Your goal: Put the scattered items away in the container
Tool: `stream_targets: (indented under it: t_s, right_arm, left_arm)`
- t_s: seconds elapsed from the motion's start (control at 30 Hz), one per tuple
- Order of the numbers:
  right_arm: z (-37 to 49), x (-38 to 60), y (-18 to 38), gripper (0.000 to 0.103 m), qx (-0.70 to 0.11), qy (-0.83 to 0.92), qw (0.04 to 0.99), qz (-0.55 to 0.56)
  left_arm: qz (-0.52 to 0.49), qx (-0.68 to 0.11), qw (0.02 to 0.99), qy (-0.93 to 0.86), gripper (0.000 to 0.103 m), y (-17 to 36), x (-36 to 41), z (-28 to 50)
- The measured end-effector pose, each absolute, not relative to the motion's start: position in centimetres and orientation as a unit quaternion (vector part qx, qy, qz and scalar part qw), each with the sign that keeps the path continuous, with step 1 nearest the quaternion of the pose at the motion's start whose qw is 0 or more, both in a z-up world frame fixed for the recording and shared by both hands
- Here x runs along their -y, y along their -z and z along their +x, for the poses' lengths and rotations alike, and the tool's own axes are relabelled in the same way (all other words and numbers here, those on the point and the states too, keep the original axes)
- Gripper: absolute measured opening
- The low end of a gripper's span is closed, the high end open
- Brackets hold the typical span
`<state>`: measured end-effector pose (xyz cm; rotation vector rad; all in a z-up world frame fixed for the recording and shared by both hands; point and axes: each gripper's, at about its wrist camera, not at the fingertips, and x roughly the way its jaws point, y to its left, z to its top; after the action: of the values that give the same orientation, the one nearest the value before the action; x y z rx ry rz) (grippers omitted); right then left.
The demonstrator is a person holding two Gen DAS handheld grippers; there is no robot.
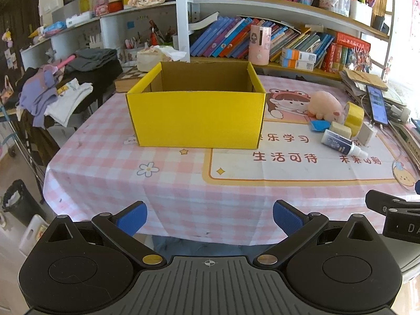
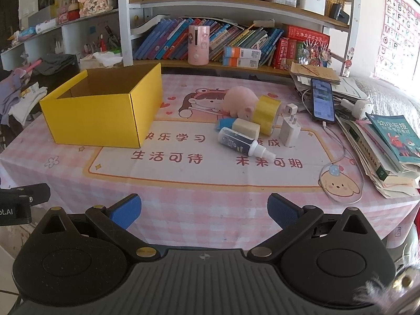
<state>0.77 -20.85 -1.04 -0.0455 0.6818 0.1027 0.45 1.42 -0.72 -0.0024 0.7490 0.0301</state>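
Observation:
An open yellow cardboard box (image 1: 195, 118) (image 2: 102, 116) stands on the pink checked tablecloth, and nothing shows inside it. To its right lies a cluster: a pink plush pig (image 2: 240, 101) (image 1: 325, 105), a yellow tape roll (image 2: 266, 114) (image 1: 354, 114), a cream eraser block (image 2: 246, 127) (image 1: 340, 130), a blue piece (image 2: 224, 123) (image 1: 319, 126), a white spray bottle (image 2: 242, 141) (image 1: 341, 144) on its side and two white chargers (image 2: 290, 131). My left gripper (image 1: 209, 219) hangs open before the table's near edge, facing the box. My right gripper (image 2: 204, 212) is open too, short of the cluster.
A phone (image 2: 323, 101) on a cable lies beside stacked books (image 2: 388, 147) at the table's right edge. Bookshelves (image 2: 236, 42) rise behind the table. Clothes (image 1: 52, 94) pile on a rack at the left, with a black bin (image 1: 19, 202) on the floor.

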Motion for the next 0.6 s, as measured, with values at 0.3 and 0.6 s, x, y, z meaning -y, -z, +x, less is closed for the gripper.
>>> stream_targets:
  t_s: [0.3, 0.6]
  right_arm:
    - [0.63, 20.08, 0.84, 0.103, -0.327, -0.057, 0.943, -0.035]
    - [0.61, 20.10, 0.76, 0.103, -0.329, -0.046, 0.943, -0.031]
  left_arm:
    - [-0.001, -0.366, 0.931, -0.009, 0.103, 0.94, -1.82, 0.46]
    - [-0.002, -0.359, 0.933, -0.005, 0.103, 0.72, -1.80, 0.25]
